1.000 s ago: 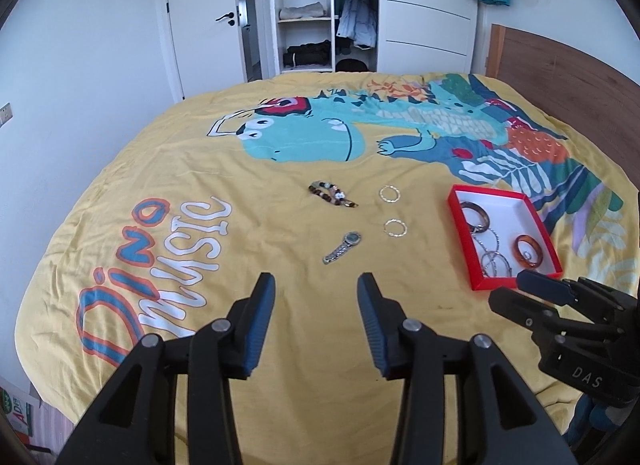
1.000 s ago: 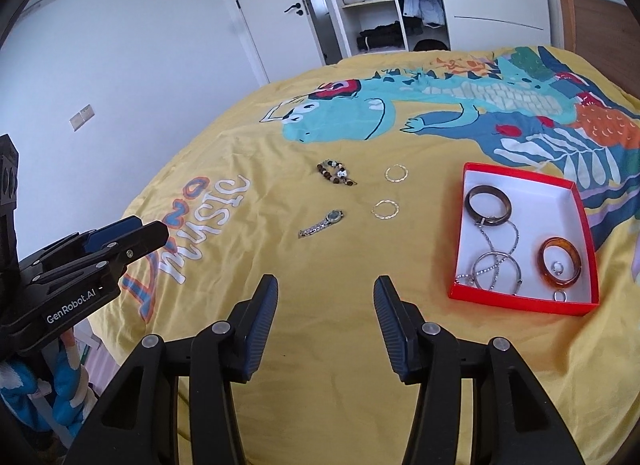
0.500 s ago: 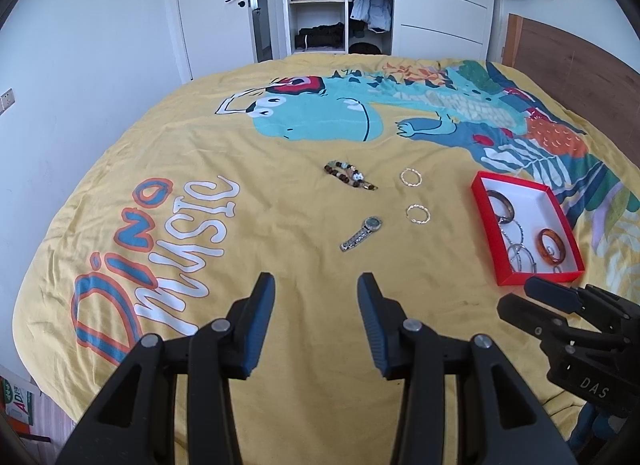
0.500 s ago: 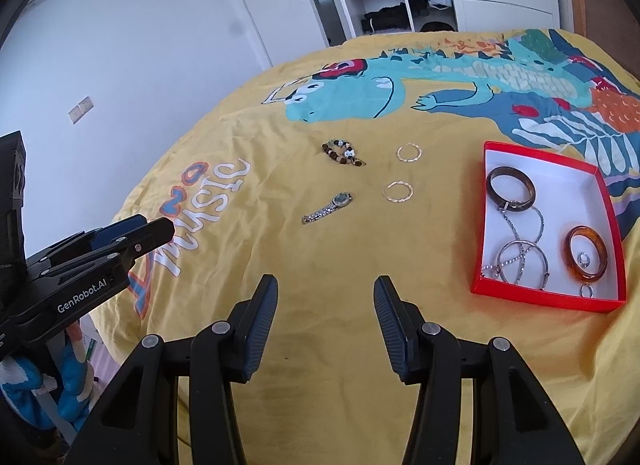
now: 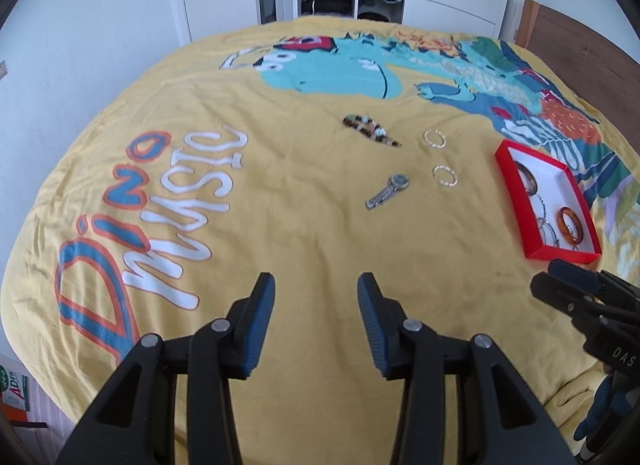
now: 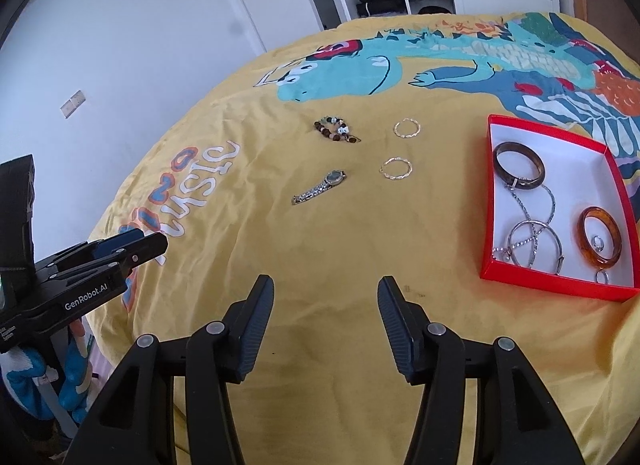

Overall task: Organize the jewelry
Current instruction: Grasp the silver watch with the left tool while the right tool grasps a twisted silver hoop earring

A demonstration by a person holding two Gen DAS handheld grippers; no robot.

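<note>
On the yellow bedspread [image 6: 320, 249] lies a silver watch [image 6: 320, 187]; left tongs [image 5: 316, 297] gape empty, right tongs [image 6: 326, 297] are opening.

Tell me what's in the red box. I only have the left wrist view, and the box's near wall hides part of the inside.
Observer: In the right wrist view, a dark brown bangle lies at the far end of the red box. A chain runs from it toward a silver bangle.
Operator: Anything inside the amber one?
Observer: Yes, a small ring lies inside the amber bangle. A second small ring sits outside it, by the near wall.
Operator: Is the right gripper carrying anything?
Observer: No. The right gripper has its jaws opening, with only the bedspread between them.
</note>
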